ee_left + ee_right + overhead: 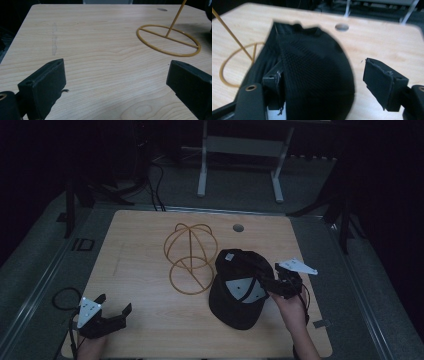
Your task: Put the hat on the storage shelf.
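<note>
Right tool [270,287]: jaws apart, one jaw tucked inside black cap [240,287], other outside its mesh crown, pads not pressing. Cap lies upside down on bench [140,260], just right of gold wire stand [190,257], touching stand's base ring. Left tool [112,312]: jaws wide open, nothing between them, well left of stand, near bench's front edge.

high view: overhead, facing forward; gripper views: low, close; shared: wire stand [190,257]
</note>
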Motion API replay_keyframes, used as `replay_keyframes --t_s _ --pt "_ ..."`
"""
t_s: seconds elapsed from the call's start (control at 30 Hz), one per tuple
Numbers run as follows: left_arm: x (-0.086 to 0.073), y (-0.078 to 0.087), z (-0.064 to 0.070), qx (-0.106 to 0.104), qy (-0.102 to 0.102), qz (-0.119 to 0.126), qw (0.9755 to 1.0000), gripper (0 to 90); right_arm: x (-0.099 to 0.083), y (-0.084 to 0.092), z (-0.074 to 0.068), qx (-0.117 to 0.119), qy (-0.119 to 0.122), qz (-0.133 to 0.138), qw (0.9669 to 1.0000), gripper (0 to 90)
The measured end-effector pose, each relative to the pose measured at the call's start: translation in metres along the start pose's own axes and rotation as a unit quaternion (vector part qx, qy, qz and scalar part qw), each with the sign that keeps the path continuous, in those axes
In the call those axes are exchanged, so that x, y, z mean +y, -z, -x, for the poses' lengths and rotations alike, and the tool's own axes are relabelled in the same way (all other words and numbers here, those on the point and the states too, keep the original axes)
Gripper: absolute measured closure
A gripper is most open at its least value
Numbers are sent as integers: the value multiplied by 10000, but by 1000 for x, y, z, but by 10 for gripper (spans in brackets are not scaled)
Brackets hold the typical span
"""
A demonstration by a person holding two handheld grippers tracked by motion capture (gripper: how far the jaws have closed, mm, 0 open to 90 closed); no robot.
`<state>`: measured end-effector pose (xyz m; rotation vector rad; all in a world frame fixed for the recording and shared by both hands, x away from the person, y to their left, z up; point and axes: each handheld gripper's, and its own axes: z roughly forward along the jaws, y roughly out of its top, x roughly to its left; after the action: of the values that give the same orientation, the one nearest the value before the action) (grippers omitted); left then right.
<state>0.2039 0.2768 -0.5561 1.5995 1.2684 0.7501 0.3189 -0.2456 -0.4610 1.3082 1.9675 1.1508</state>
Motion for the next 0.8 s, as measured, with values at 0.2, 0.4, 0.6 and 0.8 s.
replay_keyframes --t_s 0.2,0.4,0.6,0.8 --pt "0 0 0 -7 -5 3 10000 31 -9 -11 -6 -530 258 -355 9976 506" --pt "0 0 0 -3 17 -7 10000 31 -10 -11 -5 -945 329 -339 9944 857" --pt "0 0 0 2 25 3 10000 31 -9 -9 -4 -1000 190 -181 9946 884" --pt "0 0 0 -1 29 0 10000 31 0 -3 -8 -924 160 -18 9956 887"
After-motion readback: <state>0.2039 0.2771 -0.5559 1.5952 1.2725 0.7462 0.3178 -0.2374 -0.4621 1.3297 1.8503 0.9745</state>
